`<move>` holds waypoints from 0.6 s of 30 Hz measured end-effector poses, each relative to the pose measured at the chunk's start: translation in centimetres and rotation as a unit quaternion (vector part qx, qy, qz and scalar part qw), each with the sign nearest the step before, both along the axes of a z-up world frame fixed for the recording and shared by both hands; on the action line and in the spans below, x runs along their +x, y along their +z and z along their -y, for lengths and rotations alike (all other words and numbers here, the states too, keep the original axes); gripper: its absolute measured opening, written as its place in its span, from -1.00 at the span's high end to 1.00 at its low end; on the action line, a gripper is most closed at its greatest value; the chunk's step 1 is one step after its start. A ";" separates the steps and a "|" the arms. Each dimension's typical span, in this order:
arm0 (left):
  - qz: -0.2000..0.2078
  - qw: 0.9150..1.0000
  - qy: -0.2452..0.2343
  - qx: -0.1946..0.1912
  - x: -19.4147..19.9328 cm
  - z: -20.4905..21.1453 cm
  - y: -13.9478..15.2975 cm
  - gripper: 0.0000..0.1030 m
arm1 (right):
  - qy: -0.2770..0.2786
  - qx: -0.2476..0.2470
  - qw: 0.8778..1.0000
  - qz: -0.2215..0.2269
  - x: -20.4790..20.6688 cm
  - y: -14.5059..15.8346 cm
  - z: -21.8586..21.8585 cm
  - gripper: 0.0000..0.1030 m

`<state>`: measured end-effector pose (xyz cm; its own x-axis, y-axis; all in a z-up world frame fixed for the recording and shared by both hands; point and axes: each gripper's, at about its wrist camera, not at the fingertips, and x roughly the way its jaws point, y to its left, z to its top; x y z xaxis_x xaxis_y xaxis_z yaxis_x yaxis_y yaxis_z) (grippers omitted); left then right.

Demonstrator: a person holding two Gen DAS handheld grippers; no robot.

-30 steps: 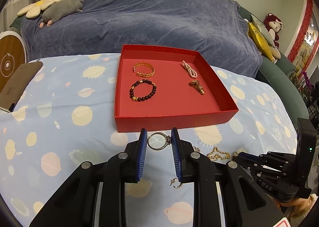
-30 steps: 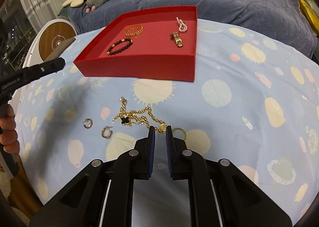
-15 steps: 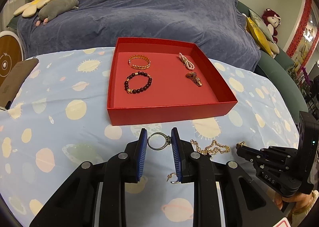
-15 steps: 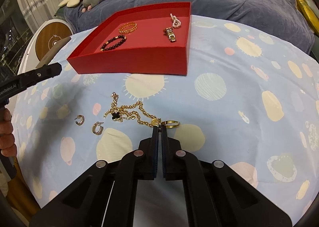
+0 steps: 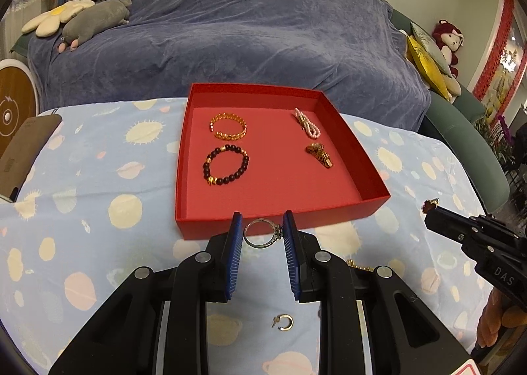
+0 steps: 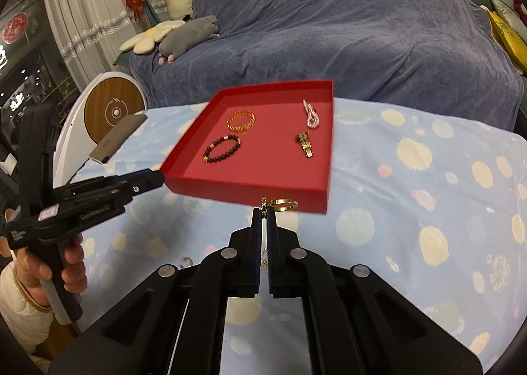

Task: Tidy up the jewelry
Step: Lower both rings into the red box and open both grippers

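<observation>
A silver ring (image 5: 262, 233) sits pinched between the blue pads of my left gripper (image 5: 262, 227), just in front of the red tray (image 5: 280, 223). The tray holds a gold bracelet (image 5: 229, 126), a dark bead bracelet (image 5: 226, 166), a pearl piece (image 5: 307, 123) and a gold clip (image 5: 319, 154). My right gripper (image 6: 264, 212) is shut on a gold ring (image 6: 285, 203), raised above the cloth near the tray's front wall. In the left wrist view the right gripper (image 5: 431, 210) comes in from the right with a small gold piece at its tip.
A hoop earring (image 5: 284, 322) and part of a gold chain (image 5: 359, 264) lie on the blue planet-print cloth below the grippers. A blue-covered sofa with plush toys stands behind the table. A brown box (image 5: 23, 151) lies at the left edge.
My right gripper closed on the gold ring and lifted it off the cloth toward the tray. The necklace stayed down. My left gripper kept the silver ring and barely moved.
</observation>
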<state>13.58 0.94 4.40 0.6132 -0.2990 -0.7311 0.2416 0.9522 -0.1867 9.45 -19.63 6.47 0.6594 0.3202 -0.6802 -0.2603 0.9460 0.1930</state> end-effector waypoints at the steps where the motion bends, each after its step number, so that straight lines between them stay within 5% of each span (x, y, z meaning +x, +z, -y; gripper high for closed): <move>1: 0.005 1.000 -0.001 0.003 0.6 0.1 0.2 0.58 | 0.003 0.000 1.000 0.004 0.9 0.4 -0.3 0.96; 9: -0.024 1.000 0.005 0.009 6.7 0.9 -1.4 0.48 | -0.009 0.000 1.000 -0.013 7.8 -1.7 -2.2 0.90; 12: -0.034 0.999 0.026 -0.002 7.5 0.3 -1.8 0.08 | -0.036 0.001 0.999 0.001 8.1 -1.7 -1.6 0.21; 18: -0.004 0.998 0.056 0.002 5.6 -1.5 0.3 -0.18 | -0.040 0.011 0.999 0.023 4.7 0.7 0.0 0.17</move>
